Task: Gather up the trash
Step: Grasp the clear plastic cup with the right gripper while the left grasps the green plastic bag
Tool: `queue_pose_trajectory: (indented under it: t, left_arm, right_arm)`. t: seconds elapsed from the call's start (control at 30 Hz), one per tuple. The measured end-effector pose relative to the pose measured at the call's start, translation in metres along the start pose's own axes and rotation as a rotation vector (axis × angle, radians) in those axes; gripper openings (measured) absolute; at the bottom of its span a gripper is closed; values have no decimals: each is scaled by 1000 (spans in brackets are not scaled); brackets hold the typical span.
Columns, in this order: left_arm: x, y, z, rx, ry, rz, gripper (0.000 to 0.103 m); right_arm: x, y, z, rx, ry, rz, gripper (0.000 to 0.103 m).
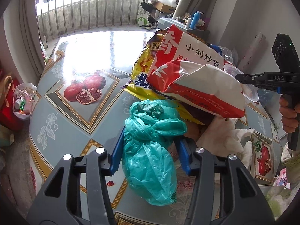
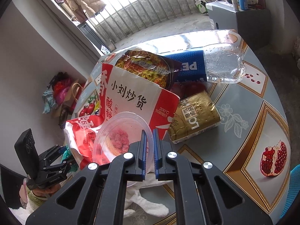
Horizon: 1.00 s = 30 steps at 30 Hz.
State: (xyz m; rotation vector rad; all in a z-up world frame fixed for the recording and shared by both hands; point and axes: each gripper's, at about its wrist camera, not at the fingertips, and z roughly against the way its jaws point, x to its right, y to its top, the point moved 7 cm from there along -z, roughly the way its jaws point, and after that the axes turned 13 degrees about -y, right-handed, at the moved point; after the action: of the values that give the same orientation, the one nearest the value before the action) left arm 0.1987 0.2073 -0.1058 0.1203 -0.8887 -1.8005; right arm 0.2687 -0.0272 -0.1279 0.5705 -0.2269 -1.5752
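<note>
A crumpled teal plastic bag [image 1: 150, 161] lies on the round table [image 1: 75, 116]. My left gripper [image 1: 150, 136] is closed around its waist, and both blue pads [image 1: 118, 150] touch it. A clear plastic tub [image 2: 116, 138] with pink residue leans on a red-and-white paper bag [image 2: 131, 97]. My right gripper [image 2: 149, 133] is shut on the tub's rim. In the left wrist view the right gripper [image 1: 238, 76] comes in from the right and pinches that tub [image 1: 250, 93] beside the paper bag [image 1: 196, 71].
The heap also holds a yellow snack bag [image 1: 142, 63], a noodle wrapper [image 2: 146, 65], a clear blue-label bottle [image 2: 221, 63], a gold packet [image 2: 195, 116] and white tissue [image 1: 225, 136]. A filled white bag [image 1: 23, 101] sits on the floor to the left.
</note>
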Motion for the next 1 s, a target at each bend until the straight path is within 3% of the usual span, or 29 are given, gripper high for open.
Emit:
queue_pose_trajectory:
  t: [0.47,0.77,1.0]
  left_arm:
    - [36,10,74,131,24,-4,47]
    - [105,21,114,227,-80,-43,47]
    - [182,40,92,223,-196,-128,47]
  right_arm:
    - [15,1,51,97,51,-48,7]
    - [50,-16,100,176,20,-75,7]
    - [107,-44,137,226,-47,-152,7]
